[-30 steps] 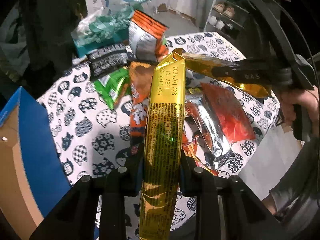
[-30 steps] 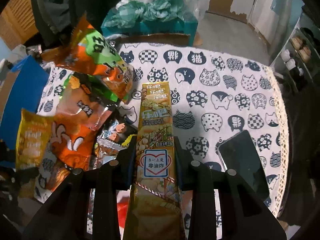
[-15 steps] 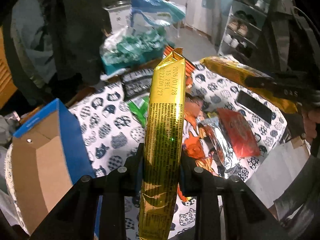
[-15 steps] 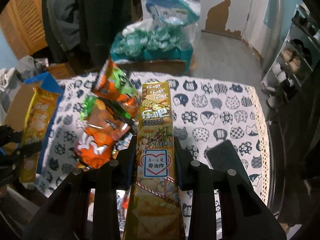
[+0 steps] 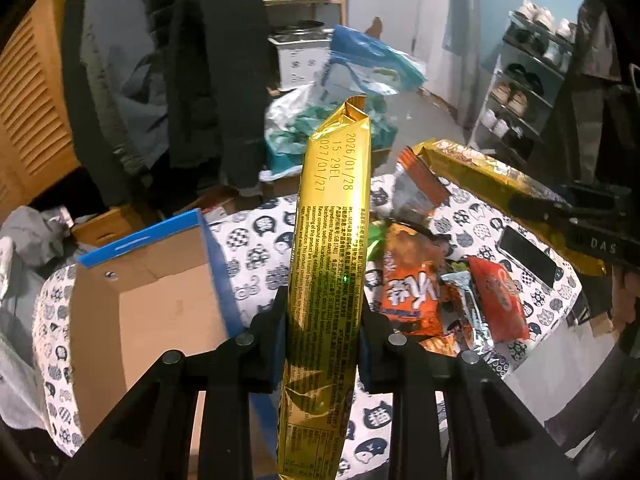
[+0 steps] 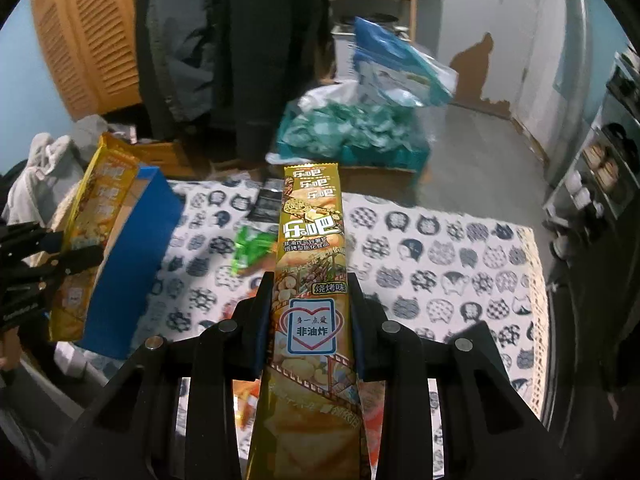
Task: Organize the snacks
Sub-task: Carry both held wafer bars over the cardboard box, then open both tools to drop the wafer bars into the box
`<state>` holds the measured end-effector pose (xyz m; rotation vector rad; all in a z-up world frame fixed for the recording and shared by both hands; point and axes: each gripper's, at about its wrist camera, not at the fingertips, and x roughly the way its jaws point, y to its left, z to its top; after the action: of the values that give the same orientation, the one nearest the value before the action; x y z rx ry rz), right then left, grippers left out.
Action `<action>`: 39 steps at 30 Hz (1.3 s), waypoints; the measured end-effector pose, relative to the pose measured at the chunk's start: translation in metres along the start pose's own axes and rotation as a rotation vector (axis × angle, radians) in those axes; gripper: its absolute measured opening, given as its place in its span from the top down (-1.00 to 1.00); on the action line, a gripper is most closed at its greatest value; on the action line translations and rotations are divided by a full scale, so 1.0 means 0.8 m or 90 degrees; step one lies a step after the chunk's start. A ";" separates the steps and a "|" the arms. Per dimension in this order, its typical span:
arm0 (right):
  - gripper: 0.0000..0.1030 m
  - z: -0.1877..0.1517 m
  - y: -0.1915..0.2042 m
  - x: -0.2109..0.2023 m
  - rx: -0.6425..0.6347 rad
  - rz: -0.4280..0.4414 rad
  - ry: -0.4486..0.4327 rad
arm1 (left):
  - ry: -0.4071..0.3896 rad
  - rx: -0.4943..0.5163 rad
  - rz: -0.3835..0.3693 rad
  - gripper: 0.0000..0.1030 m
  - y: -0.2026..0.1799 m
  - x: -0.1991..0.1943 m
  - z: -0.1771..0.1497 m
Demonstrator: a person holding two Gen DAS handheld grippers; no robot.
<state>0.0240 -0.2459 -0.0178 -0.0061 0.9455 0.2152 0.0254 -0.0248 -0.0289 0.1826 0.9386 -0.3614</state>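
— gold bag [image 5: 328, 264] is squeezed tight in the left claw [image 5: 324, 312]. the right claw [image 6: 310, 312] pinches another long chip bag [image 6: 310, 260].

— what changed?

— both claws went up off the snack pile [image 5: 432, 288]. now the box [image 5: 152, 304] shows wide open, just beside the left bag.

— so what next?

— i think the bags drop in the box. none is in yet.

A lived-in home: dark coats [image 6: 240, 52] hang at upper centre, a grey metal shoe rack [image 5: 520, 92] stands upper right, and a cat-print white tablecloth [image 6: 440, 264] fills the middle.
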 end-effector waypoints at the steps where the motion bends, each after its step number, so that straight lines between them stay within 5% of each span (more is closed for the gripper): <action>1: 0.41 0.001 0.005 0.000 -0.004 0.003 0.000 | -0.003 -0.004 0.004 0.45 0.006 -0.003 -0.001; 26: 0.41 0.054 0.240 0.079 -0.131 0.142 0.065 | -0.003 -0.128 0.096 0.45 0.167 -0.018 -0.064; 39: 0.41 0.053 0.316 0.149 -0.158 0.169 0.133 | 0.046 -0.193 0.126 0.45 0.233 0.016 -0.096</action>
<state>0.0787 0.0277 -0.0666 -0.1347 1.1223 0.5851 0.0454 0.1684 -0.0839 0.0096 1.0251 -0.0280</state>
